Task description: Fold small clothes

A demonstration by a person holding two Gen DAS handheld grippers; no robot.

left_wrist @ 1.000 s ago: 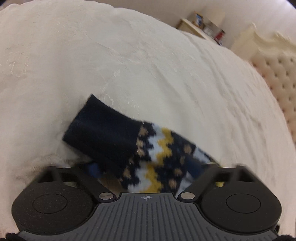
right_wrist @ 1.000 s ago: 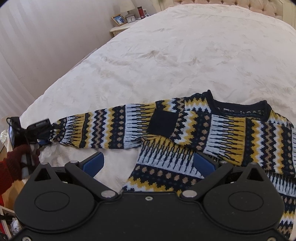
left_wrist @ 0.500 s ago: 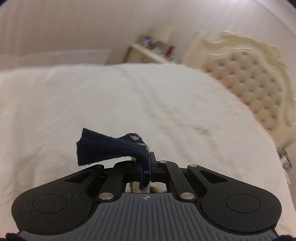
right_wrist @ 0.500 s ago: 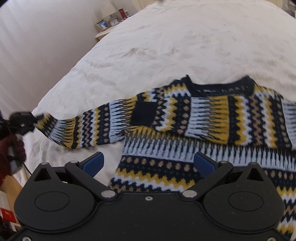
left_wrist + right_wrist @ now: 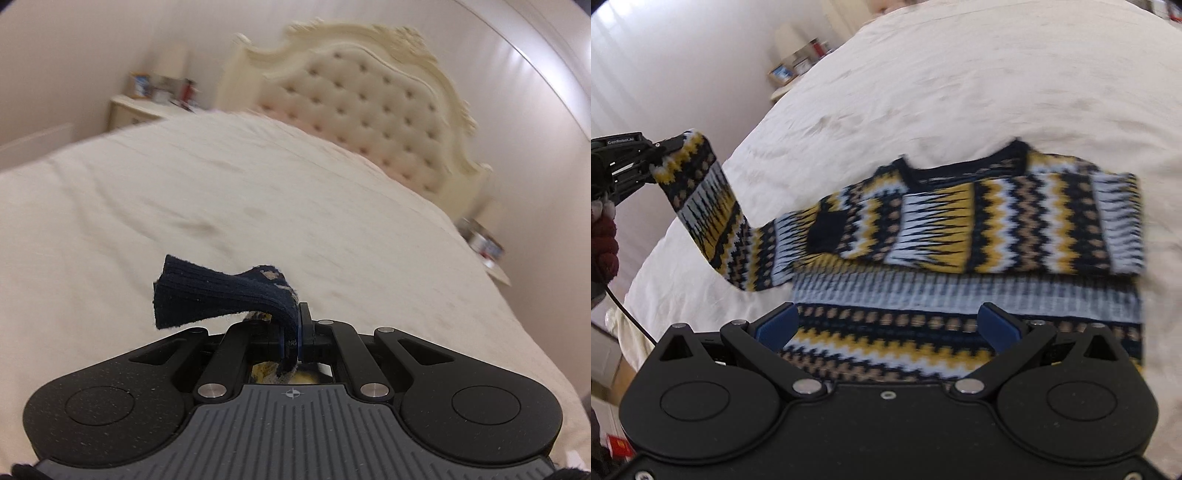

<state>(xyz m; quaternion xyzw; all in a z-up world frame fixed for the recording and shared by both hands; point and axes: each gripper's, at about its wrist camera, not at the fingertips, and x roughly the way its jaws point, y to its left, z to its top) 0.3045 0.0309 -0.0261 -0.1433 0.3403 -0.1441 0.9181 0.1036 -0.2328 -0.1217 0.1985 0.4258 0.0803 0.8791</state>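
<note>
A navy, yellow and white zigzag-knit sweater [image 5: 979, 229] lies flat on the cream bed, its right sleeve folded across the chest. My left gripper [image 5: 293, 339] is shut on the navy cuff [image 5: 221, 299] of the left sleeve; in the right wrist view it [image 5: 659, 157] holds that sleeve [image 5: 713, 214] lifted off the bed at the far left. My right gripper [image 5: 886, 326] is open and empty, hovering over the sweater's lower body near the hem.
The cream bedspread [image 5: 184, 192] fills most of both views. A tufted headboard [image 5: 388, 110] stands at the far end, with a nightstand [image 5: 147, 107] holding small items to its left. The bed's left edge [image 5: 639, 295] drops off beside the lifted sleeve.
My left gripper closed on the cuff and lifted the sleeve up off the bed. My right gripper stayed open and moved closer over the sweater's lower body.
</note>
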